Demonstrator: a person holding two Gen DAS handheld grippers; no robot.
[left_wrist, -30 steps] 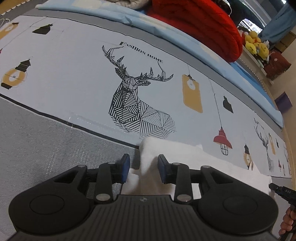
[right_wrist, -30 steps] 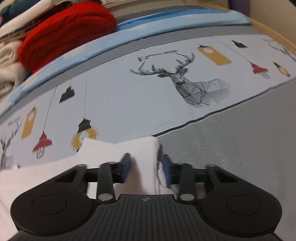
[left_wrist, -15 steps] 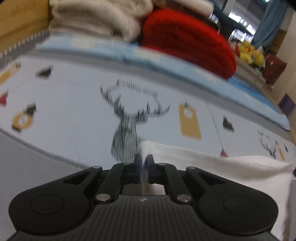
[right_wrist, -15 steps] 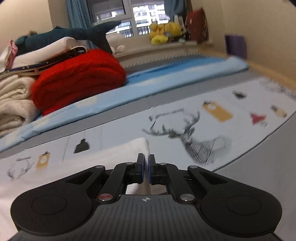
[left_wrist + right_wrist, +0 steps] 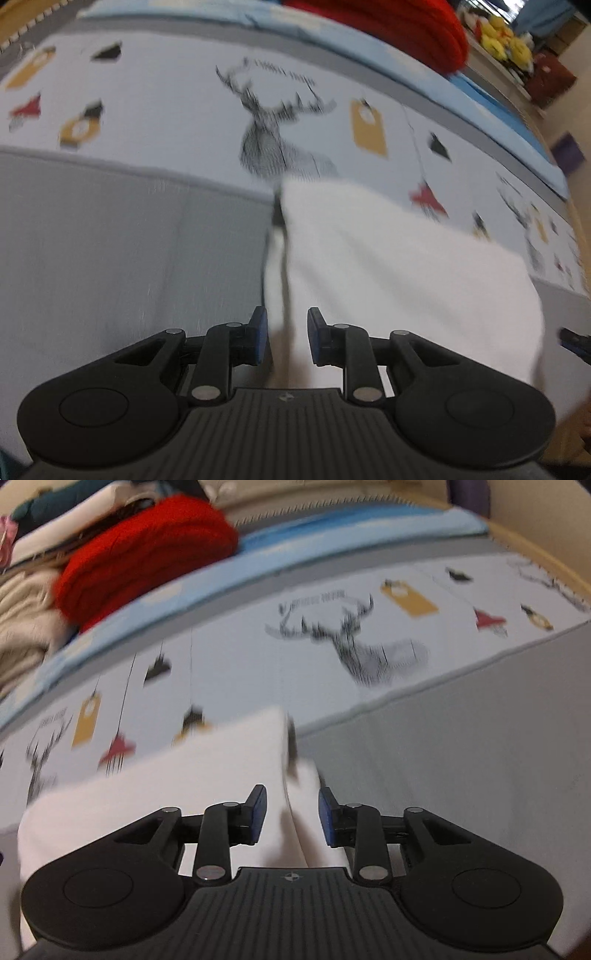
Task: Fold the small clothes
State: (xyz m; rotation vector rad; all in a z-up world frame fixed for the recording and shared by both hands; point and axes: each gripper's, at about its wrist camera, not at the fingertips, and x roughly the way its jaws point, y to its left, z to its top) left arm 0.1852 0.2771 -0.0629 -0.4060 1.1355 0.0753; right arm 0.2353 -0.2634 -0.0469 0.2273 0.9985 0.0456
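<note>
Left hand-held gripper (image 5: 283, 334): jaws parted, just been opening; edge of white garment (image 5: 388, 266) between blue pads, untouched. Garment spreads ahead and right of it, flat on bed sheet (image 5: 166, 110) with deer print (image 5: 273, 147).

Right hand-held gripper (image 5: 291, 814): jaws likewise parted, just been opening; garment's opposite edge (image 5: 207, 771) between pads, loose. Red knit bundle (image 5: 147, 554) far ahead, left. Views blurred.

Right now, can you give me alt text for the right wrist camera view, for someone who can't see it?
The right gripper hangs over a white cloth on a bed, fingers just opened, a fold of the cloth between them but not pinched. The blurred bedsheet shows deer and lantern prints, and a red knit blanket sits on a pile behind.
</note>
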